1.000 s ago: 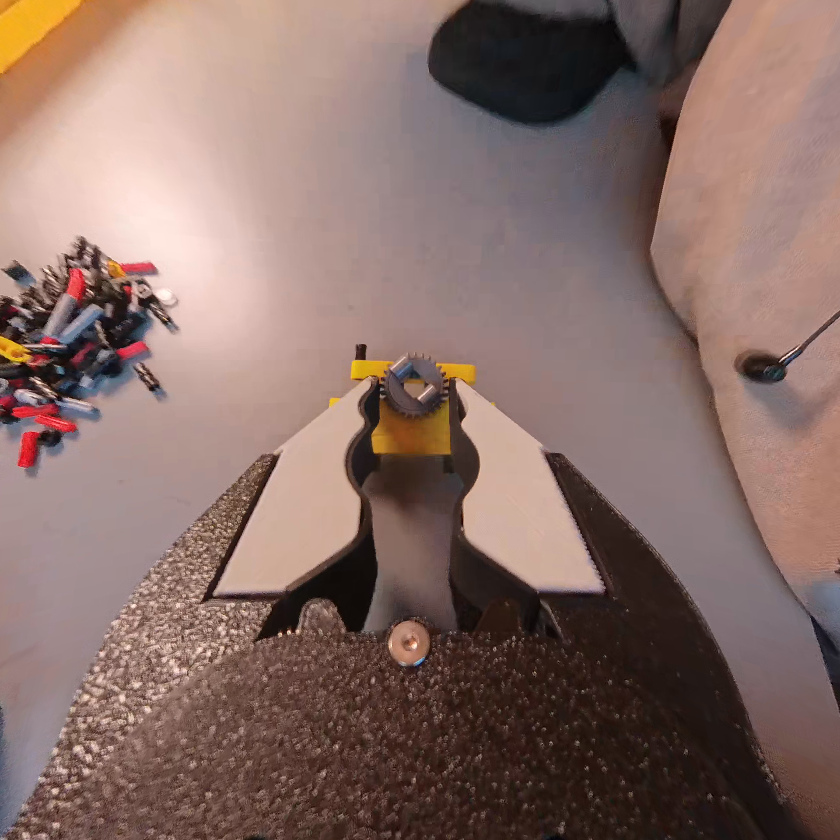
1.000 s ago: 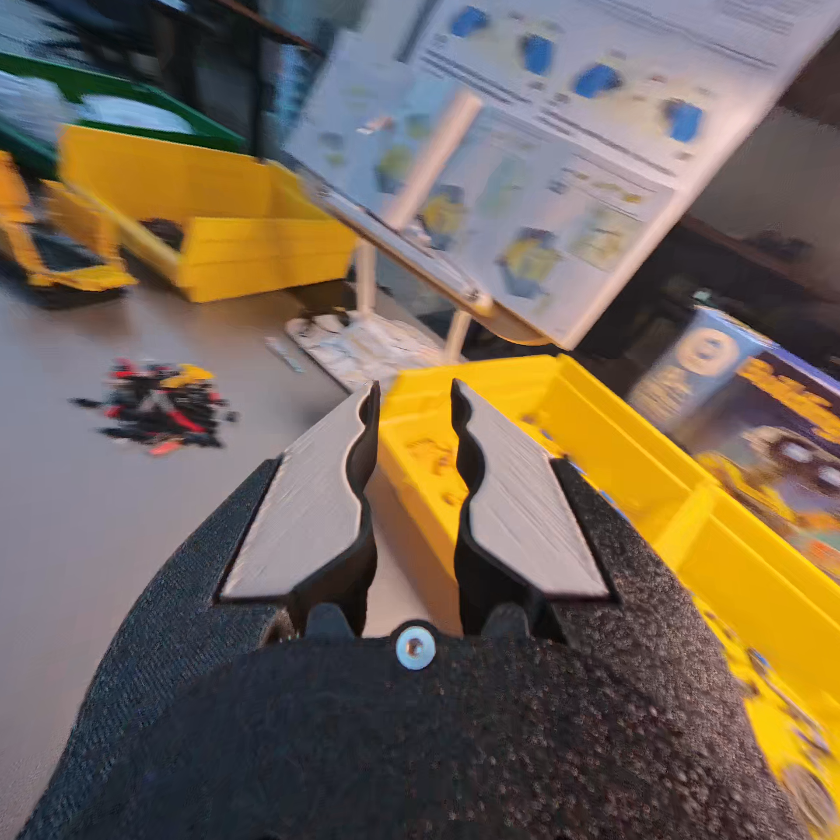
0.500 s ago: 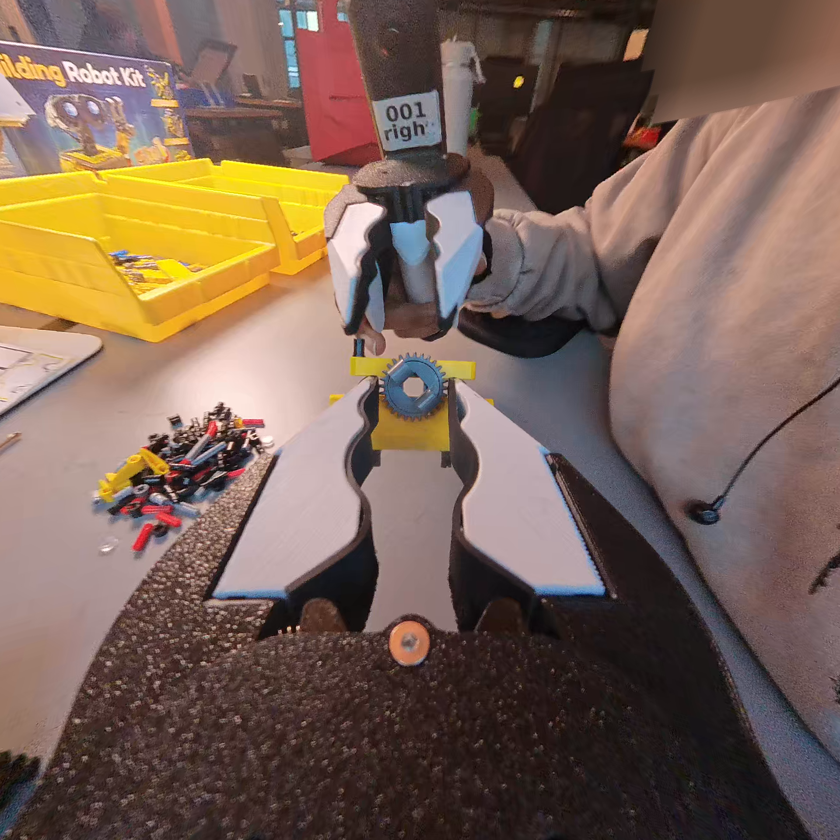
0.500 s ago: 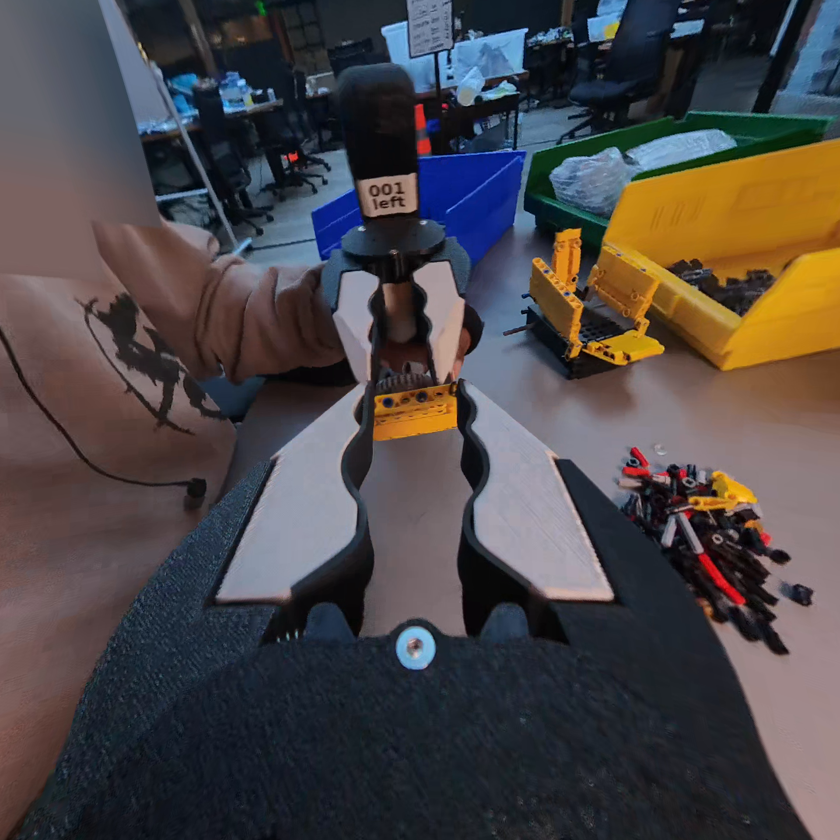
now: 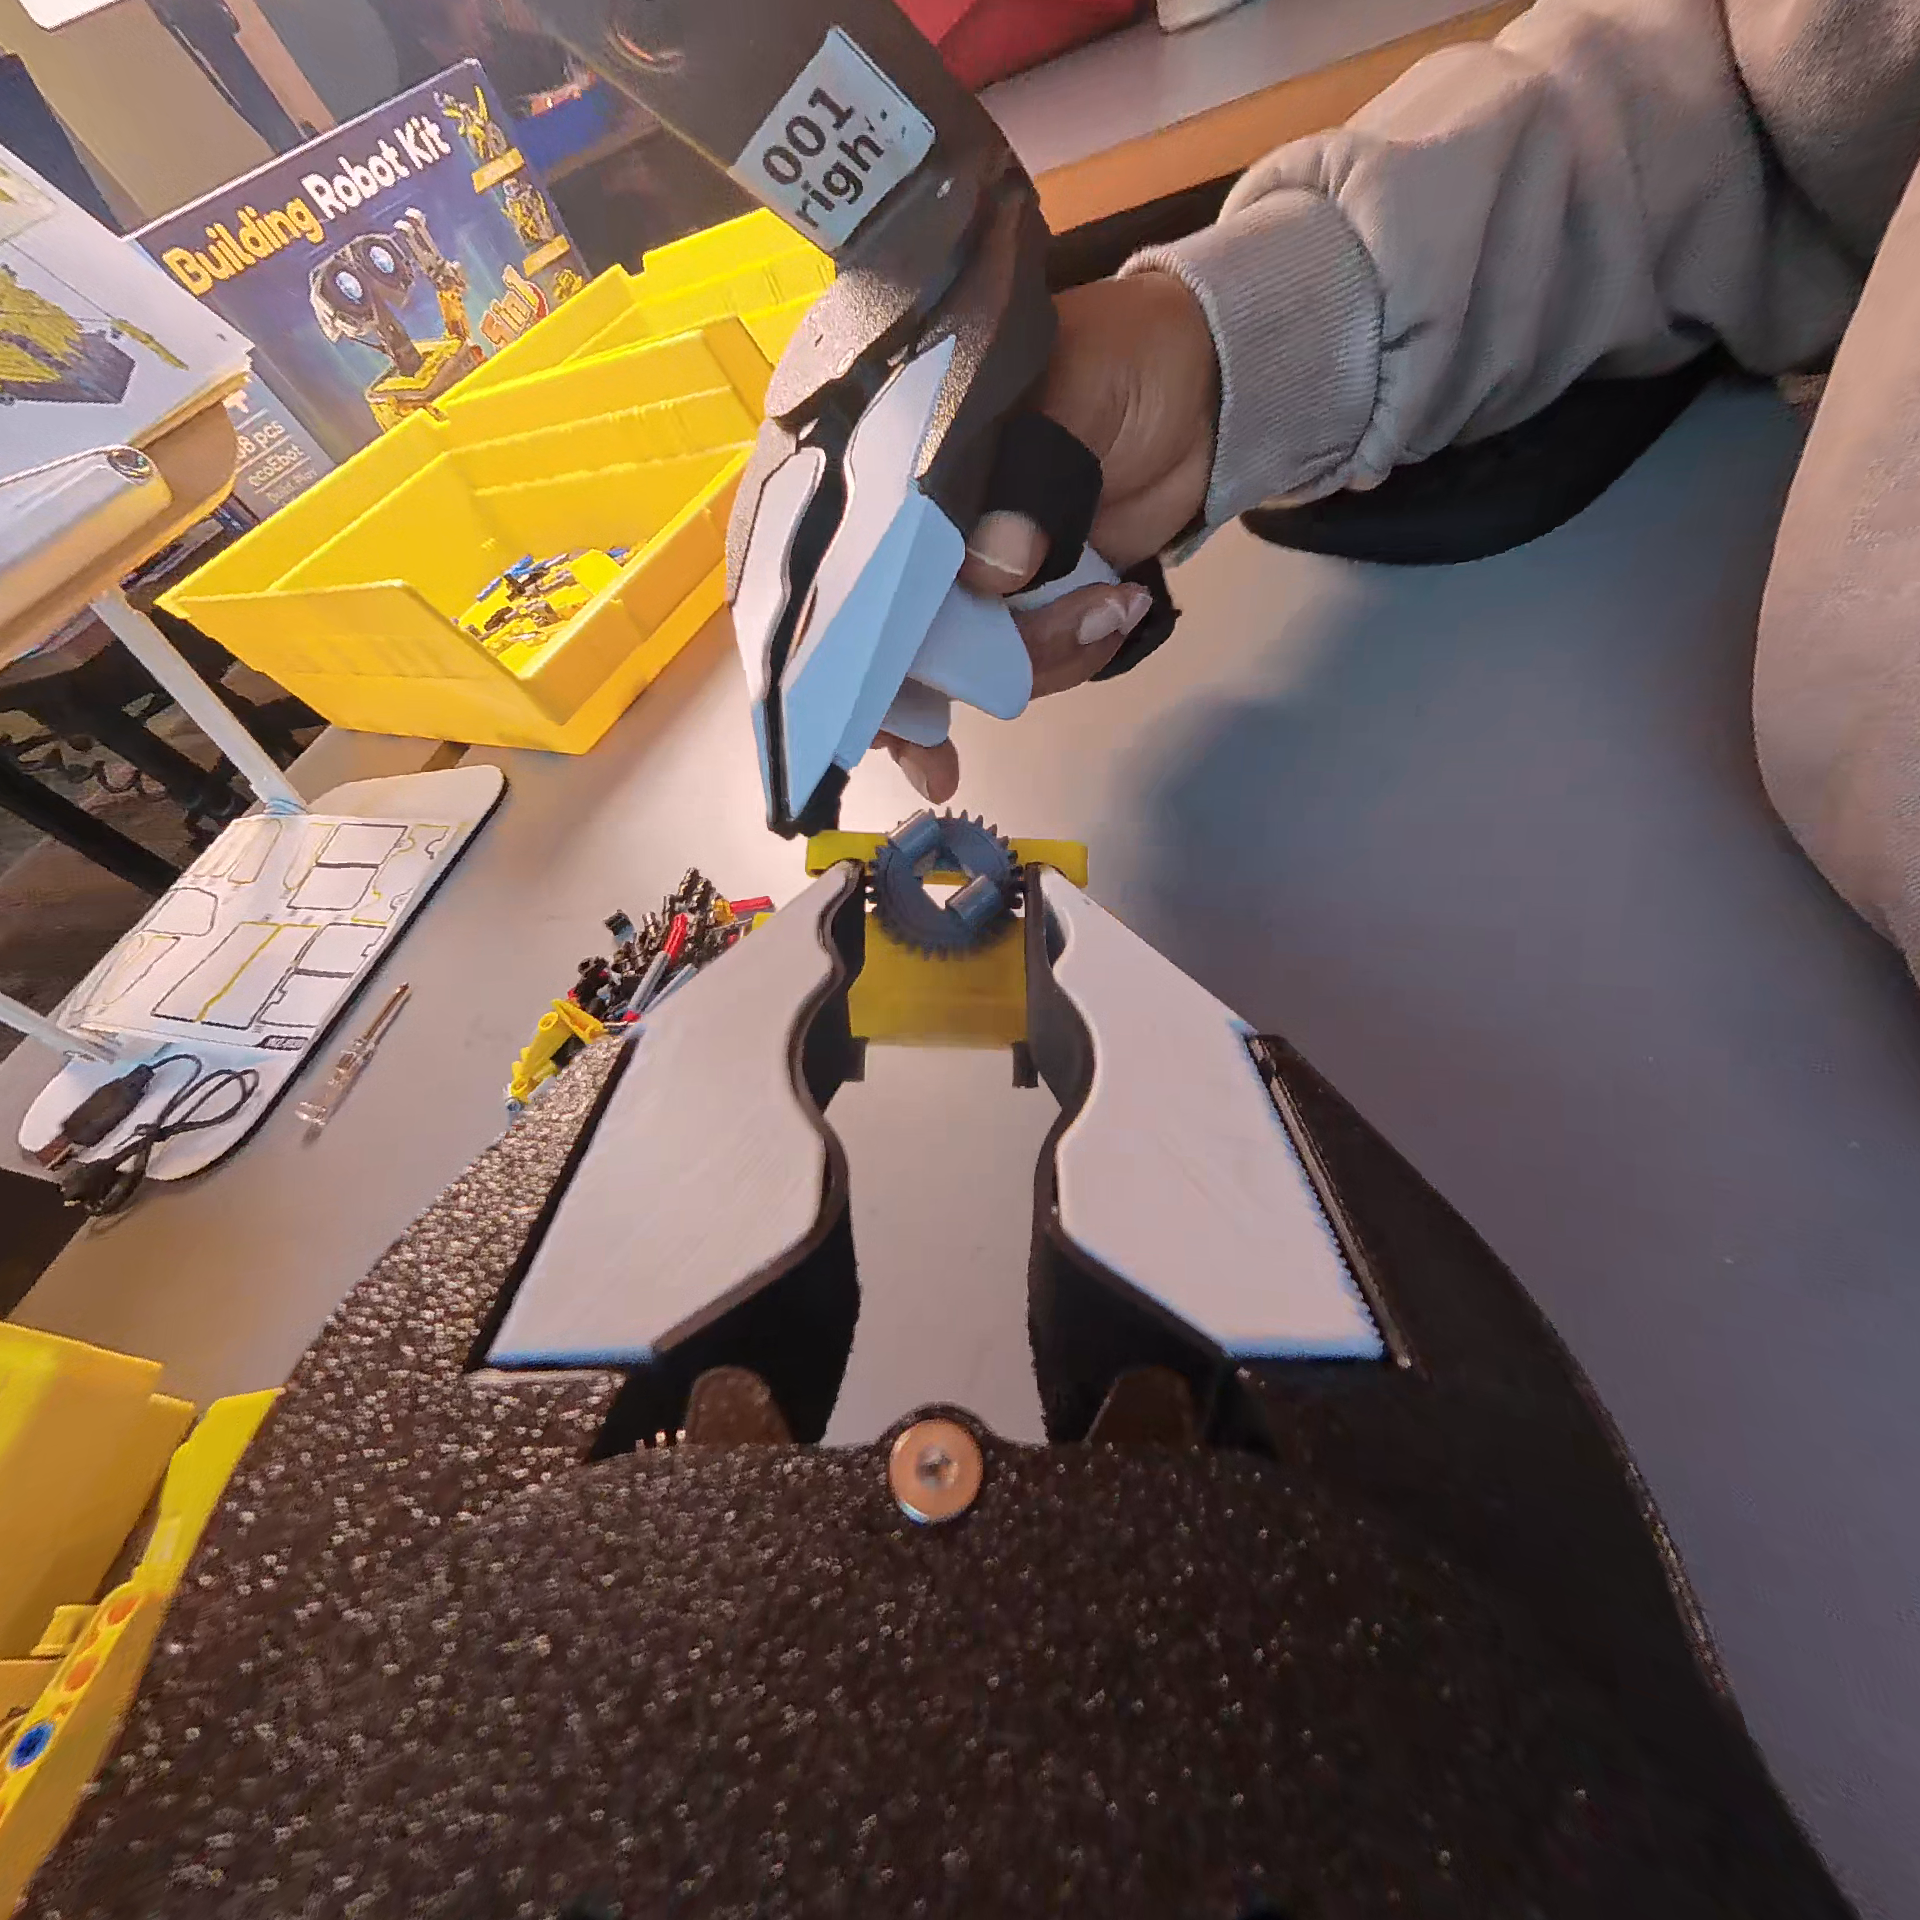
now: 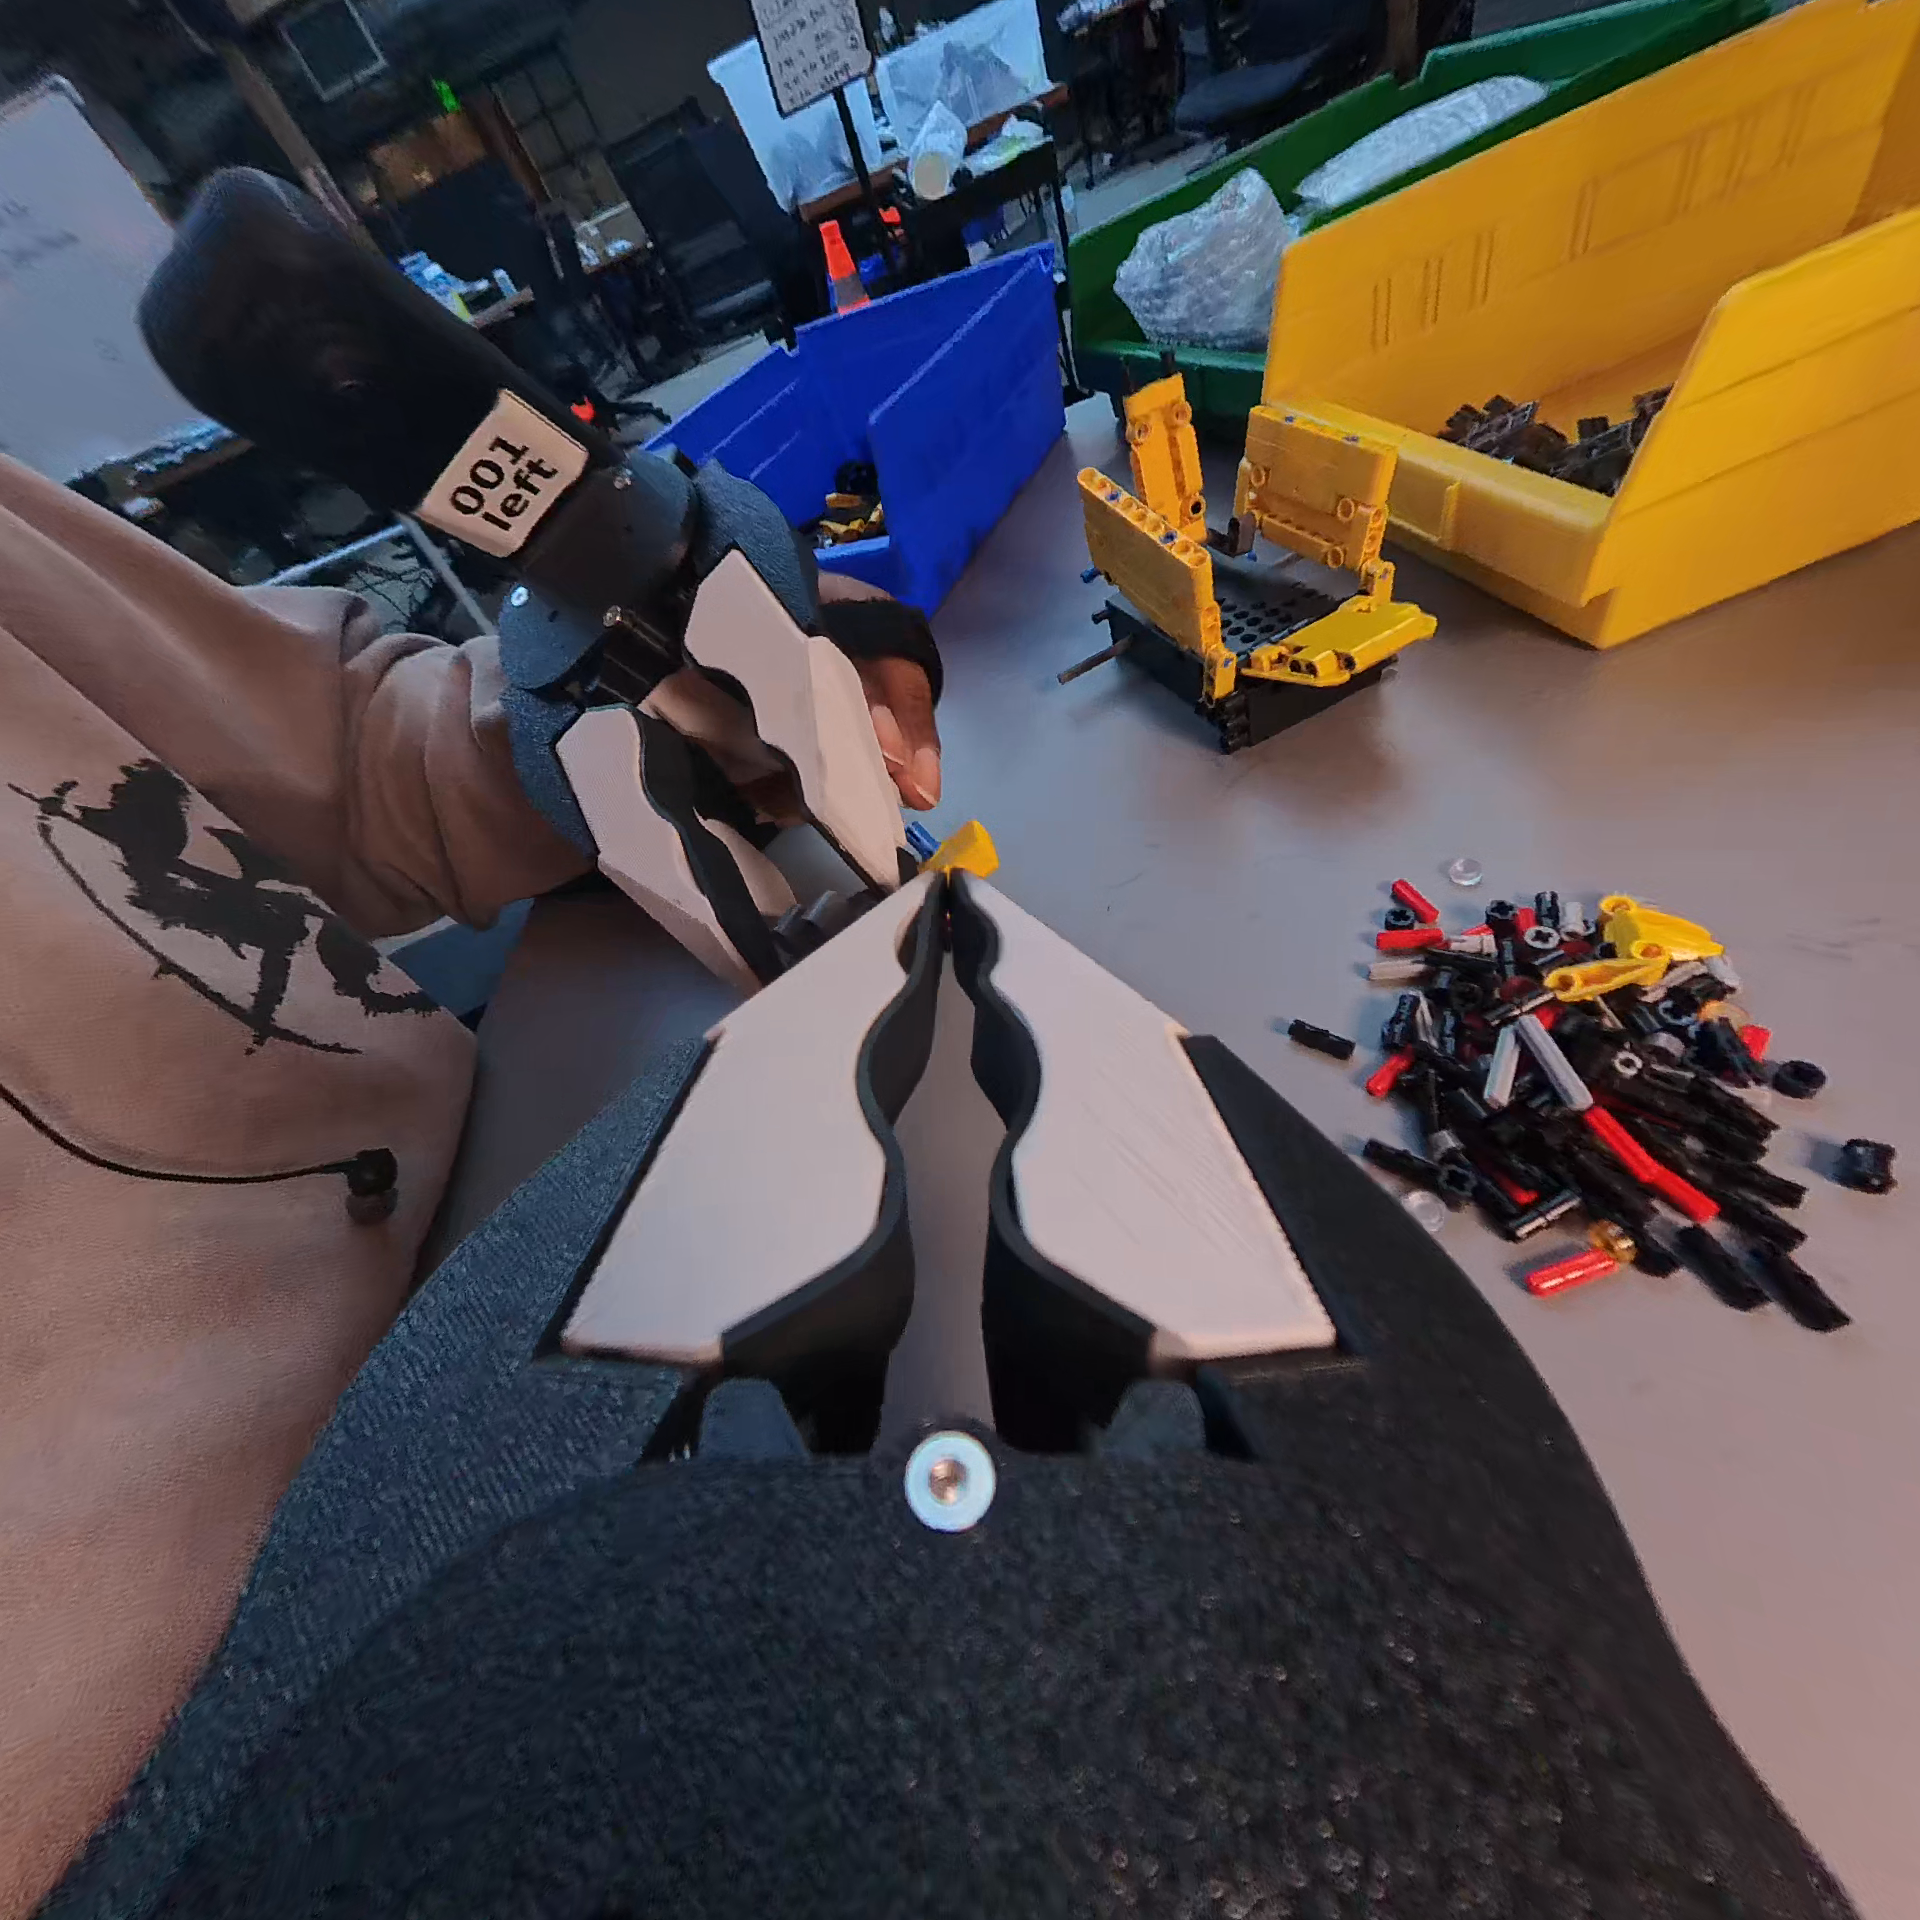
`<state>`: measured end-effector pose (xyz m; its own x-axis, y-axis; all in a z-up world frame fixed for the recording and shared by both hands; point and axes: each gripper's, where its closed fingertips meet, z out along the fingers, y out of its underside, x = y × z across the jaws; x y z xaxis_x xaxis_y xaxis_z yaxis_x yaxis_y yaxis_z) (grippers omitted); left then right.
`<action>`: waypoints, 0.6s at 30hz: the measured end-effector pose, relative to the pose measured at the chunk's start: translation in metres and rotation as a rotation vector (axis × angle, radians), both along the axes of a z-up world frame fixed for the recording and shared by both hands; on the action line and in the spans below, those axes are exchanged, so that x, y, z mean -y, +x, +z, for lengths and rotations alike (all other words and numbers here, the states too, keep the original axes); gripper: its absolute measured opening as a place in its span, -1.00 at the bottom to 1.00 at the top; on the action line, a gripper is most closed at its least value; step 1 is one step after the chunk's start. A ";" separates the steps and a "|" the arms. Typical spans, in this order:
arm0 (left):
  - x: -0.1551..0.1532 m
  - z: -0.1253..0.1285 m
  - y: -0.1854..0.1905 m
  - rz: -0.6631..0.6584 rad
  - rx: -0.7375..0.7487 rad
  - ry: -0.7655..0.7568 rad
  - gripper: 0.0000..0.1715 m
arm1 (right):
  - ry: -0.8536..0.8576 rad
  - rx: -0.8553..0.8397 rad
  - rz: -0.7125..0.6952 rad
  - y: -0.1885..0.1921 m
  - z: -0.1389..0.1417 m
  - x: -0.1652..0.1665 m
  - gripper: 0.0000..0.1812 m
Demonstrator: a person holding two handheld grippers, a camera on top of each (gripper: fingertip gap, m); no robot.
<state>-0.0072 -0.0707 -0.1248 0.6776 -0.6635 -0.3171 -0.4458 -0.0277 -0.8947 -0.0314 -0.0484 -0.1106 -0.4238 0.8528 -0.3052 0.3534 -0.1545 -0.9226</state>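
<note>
**me:** Right between my left gripper [image 5: 943, 914] tips there's a yellow block [image 5: 940, 992] with a grey gear [image 5: 940, 899] sitting on its top. The jaws are clamped on the block's two sides, and it hangs just clear of the grey table [image 5: 1455, 935]. My right gripper [image 6: 948, 883] is pinched nearly closed, with its tips at the block's far left corner. I think there's a tiny dark pin in there, but honestly I can't tell.

**other:** What's your worry from here?

**me:** Mostly the grip. The left tips only catch the block's edges, so I'd guess a sideways push from the right gripper could twist it in the jaws or pop it out. The gear looks loose-ish too; bump it and it might slide off. And if a pin is pinched, it's small enough to flick away.

**other:** And if it drops?

**me:** Then it probably lands in the pile of small parts [image 6: 1590, 1081], just past the tips, and good luck finding it. Farther back there's a half-built yellow and black model [image 6: 1247, 613], then a blue bin [image 6: 935, 416] and a big yellow bin [image 6: 1621, 395].
</note>
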 end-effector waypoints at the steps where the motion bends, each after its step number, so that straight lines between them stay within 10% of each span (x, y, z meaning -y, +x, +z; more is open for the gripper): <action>1: 0.001 0.004 0.001 -0.013 0.044 -0.006 -0.66 | 0.009 -0.031 0.016 0.002 0.005 0.000 -1.00; 6: 0.005 0.038 -0.013 -0.043 0.348 -0.039 -0.67 | 0.089 -0.131 0.089 0.011 0.015 0.006 -1.00; 18: 0.007 -0.053 -0.007 -0.004 0.126 -0.487 -0.52 | 0.328 0.252 0.184 0.039 -0.053 -0.007 -0.61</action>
<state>-0.0140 -0.0781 -0.1777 0.6880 -0.7167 0.1138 -0.3365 -0.4541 -0.8250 0.0074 -0.0418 -0.1636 -0.5247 0.8389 -0.1446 0.5678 0.2184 -0.7937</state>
